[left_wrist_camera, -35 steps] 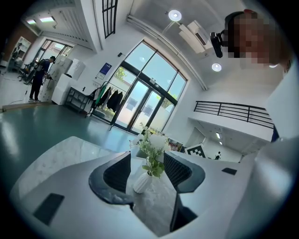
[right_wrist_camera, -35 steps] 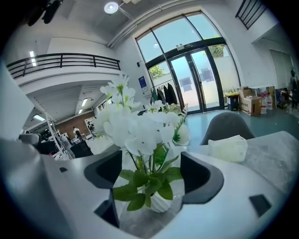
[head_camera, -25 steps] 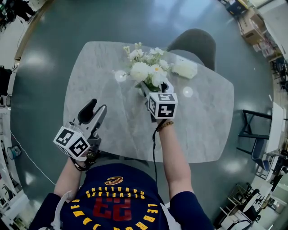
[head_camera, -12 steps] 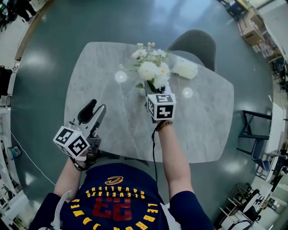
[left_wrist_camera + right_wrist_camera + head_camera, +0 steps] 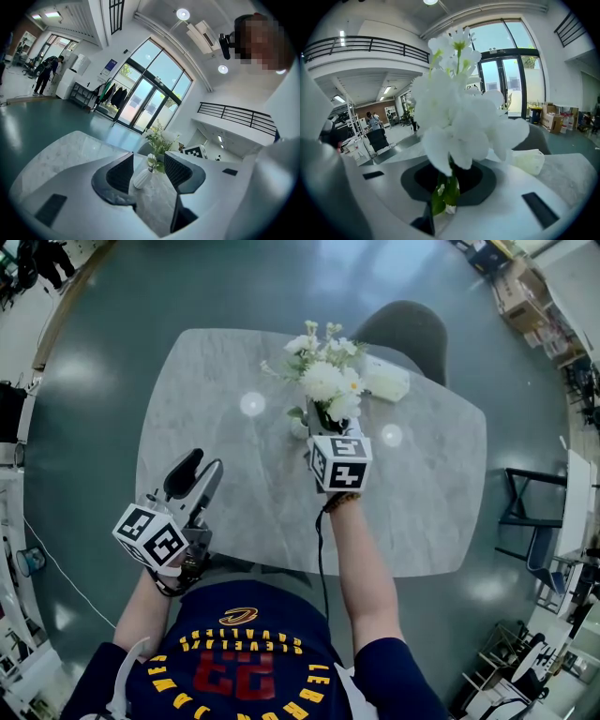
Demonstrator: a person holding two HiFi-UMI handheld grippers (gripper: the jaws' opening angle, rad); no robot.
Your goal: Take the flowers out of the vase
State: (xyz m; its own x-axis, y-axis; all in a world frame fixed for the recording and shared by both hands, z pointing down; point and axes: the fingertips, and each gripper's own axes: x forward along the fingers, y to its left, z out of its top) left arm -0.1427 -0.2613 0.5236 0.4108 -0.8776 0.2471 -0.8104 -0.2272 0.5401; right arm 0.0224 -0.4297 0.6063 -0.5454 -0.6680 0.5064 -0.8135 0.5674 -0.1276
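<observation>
The right gripper (image 5: 324,422) is low at the neck of the bunch, its jaws closing on the green stems of the flowers (image 5: 324,381), likely because a grip below the white blooms lets them be drawn up without crushing them. The stems appear to sit in the white vase (image 5: 140,177) mid-table (image 5: 216,381), though how deep is hard to see. The left gripper (image 5: 199,471) hangs back at the near edge, jaws wide and empty, free to steady the vase.
</observation>
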